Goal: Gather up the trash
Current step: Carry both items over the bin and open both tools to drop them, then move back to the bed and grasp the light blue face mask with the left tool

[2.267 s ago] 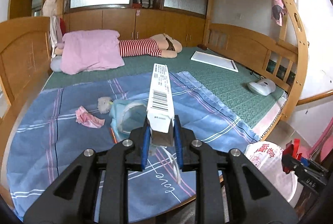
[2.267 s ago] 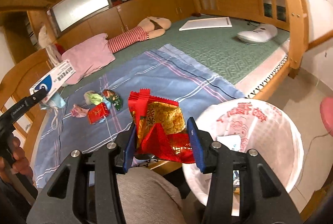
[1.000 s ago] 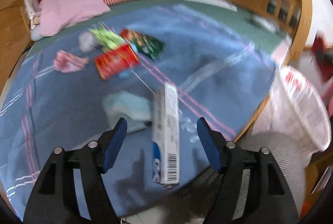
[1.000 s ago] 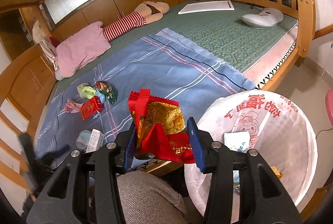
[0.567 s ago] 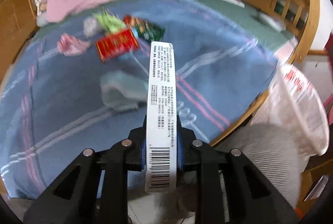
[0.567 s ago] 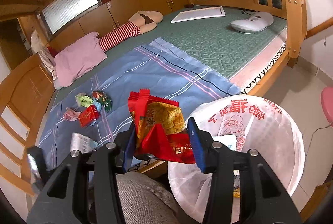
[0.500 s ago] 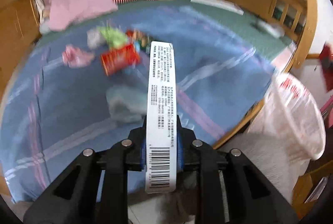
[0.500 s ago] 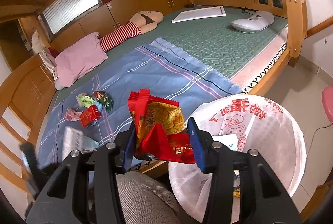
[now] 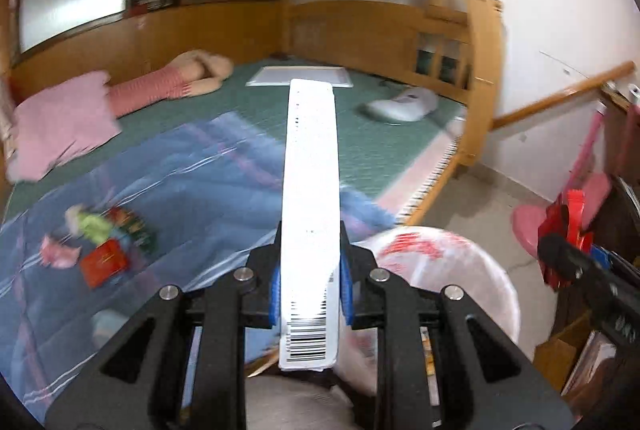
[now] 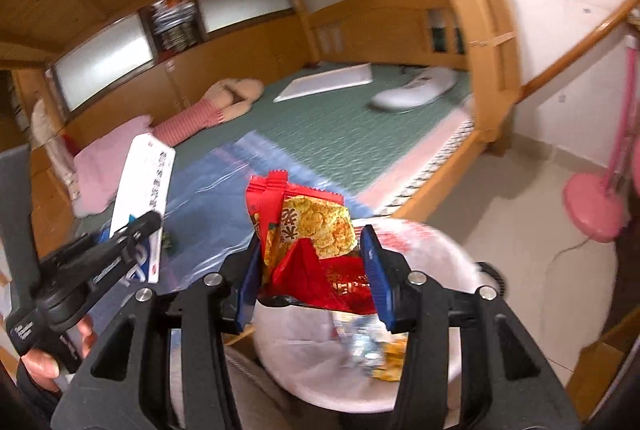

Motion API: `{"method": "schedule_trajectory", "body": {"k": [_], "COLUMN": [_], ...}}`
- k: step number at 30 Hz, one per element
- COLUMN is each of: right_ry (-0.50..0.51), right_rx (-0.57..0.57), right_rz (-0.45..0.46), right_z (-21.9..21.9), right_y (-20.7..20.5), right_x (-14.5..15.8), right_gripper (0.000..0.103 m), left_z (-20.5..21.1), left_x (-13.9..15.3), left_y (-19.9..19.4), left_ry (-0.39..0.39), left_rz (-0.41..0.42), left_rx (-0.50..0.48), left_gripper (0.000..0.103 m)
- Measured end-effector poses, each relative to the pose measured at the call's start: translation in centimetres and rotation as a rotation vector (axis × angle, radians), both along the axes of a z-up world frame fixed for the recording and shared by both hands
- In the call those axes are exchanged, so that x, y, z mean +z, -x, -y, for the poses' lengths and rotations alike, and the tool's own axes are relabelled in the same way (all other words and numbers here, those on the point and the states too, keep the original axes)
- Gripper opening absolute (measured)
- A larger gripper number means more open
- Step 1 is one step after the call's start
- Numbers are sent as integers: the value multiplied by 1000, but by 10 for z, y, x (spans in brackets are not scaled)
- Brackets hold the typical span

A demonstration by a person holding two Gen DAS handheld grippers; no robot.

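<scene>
Trash is up in both grippers at once, and the white bin bag [image 10: 432,310] waits just below them beside the bed [image 9: 360,146]. The left gripper [image 9: 310,288] is clamped on a long white carton [image 9: 310,190], blue pads pressed to its two sides, barcode end hanging back toward the camera and the far end jutting out over the bed. The right gripper [image 10: 314,274] is closed on a crumpled red and yellow snack wrapper [image 10: 308,230], poised right over the bag's open mouth, where other scraps already lie at the bottom.

So this looks like the carry-and-drop step, both loads heading for the bag. The wrapper seems ready to go: the call there is simply to spread the fingers and let it fall inside. The carton is trickier, being long; it probably needs to swing across, tip one end down into the mouth, and only then be let go, or it may bridge the rim.

More work is waiting: a red packet [image 9: 105,266], a green wrapper [image 9: 94,224] and a pink scrap [image 9: 60,254] lie together on the blue blanket [image 9: 192,198], well apart from the bag.
</scene>
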State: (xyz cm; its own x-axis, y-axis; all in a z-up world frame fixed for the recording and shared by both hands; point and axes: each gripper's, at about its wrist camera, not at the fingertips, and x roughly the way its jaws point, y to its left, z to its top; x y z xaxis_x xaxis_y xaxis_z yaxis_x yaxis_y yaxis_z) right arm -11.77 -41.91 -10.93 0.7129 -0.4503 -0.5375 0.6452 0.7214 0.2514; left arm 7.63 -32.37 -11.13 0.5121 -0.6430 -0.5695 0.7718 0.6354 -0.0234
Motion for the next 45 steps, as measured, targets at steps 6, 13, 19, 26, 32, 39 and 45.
{"method": "schedule_trajectory", "body": {"k": [6,13,19,26,32,39,45], "right_ry": [9,7,-2,-40,-130,-146,-130], "right_rx": [-105,-142,-142,-120,-53,-13,32], "right_rz": [-16,-9,-8,-22,-76,-105,-108], "right_z": [10,14,18,27,42,37,23], "right_y": [49,67,69,56,21,-8,-23], "right_x": [-2,-3,-7,-16,-38,-47,-42], "right_gripper": [47,47,47,47,61,73,74], "left_z": [55,87,93,83,62,34,-6], "left_x": [-17,-48,-51,-45,-39,-39,-48], "left_y": [49,62,58,50,31,4,-31], "left_ry": [-42,-115,-118,-114,-96,-81,-78], "left_rz": [-3,-45,-40,-16,-12,-32,-62], "left_rx": [-128,-181,-154,-119,-59,20,122], "left_gripper": [23,24,59,63,63,63,65]}}
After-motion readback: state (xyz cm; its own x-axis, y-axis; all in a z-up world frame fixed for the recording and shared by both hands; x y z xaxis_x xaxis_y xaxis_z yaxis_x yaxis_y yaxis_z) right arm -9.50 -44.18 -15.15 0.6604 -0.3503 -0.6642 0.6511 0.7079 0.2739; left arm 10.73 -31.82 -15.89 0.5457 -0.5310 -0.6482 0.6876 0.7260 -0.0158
